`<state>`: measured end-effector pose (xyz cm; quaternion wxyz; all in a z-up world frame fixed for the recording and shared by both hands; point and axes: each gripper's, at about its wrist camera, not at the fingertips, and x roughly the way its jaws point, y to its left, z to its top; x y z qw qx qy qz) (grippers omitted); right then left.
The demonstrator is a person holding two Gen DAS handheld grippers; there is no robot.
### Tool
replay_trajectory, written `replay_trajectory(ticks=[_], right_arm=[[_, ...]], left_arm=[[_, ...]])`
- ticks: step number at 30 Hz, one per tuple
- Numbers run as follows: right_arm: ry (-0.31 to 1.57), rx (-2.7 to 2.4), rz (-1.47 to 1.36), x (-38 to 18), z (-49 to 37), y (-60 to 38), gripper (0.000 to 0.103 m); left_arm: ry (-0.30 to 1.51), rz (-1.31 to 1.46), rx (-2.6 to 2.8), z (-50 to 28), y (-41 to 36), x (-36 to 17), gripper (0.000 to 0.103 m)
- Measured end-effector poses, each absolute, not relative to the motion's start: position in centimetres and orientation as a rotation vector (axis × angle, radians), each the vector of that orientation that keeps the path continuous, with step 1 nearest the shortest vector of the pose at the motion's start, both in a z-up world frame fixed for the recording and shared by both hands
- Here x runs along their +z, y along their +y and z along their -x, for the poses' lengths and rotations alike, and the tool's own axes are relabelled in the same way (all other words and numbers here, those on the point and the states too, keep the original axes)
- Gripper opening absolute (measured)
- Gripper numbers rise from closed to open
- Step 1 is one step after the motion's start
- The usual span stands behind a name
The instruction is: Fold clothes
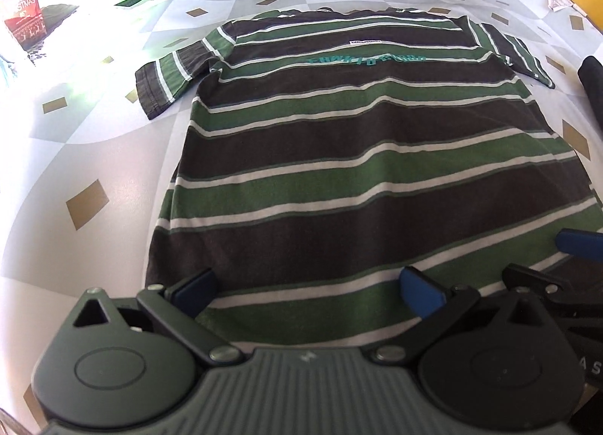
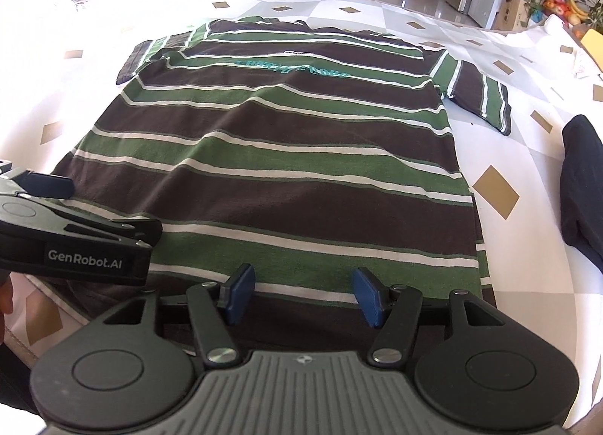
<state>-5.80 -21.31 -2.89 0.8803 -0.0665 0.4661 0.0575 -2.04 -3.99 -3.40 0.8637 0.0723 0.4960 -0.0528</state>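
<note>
Green, brown and white striped cotton T-shirt [image 1: 361, 156] lying flat on the white diamond-patterned tablecloth [image 1: 113, 156], hem nearest both tools. Left gripper [image 1: 309, 288] and right gripper [image 2: 303, 293] hover over the hem, jaws apart, nothing clamped. Judged step: seizing the hem for a first fold. Bare cloth flanks the shirt; a dark garment [image 2: 582, 186] lies beyond its right edge.

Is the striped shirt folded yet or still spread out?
Spread flat, not folded: the striped shirt lies full length on the table, both short sleeves out to the sides, its hem nearest the cameras.
</note>
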Motion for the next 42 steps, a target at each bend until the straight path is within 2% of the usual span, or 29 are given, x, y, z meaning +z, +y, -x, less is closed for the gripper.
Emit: replay_trajectory(ticks=[15, 42], right_arm=[[0.970, 0.062, 0.101, -3.0, 6.1, -21.5, 0.066], [1.013, -0.078, 0.031, -2.5, 7.0, -25.9, 0.066]], left_arm=[[1.024, -0.139, -0.138, 2.4, -3.3, -3.6, 0.103], [1.030, -0.143, -0.140, 3.0, -2.2, -3.6, 0.103]])
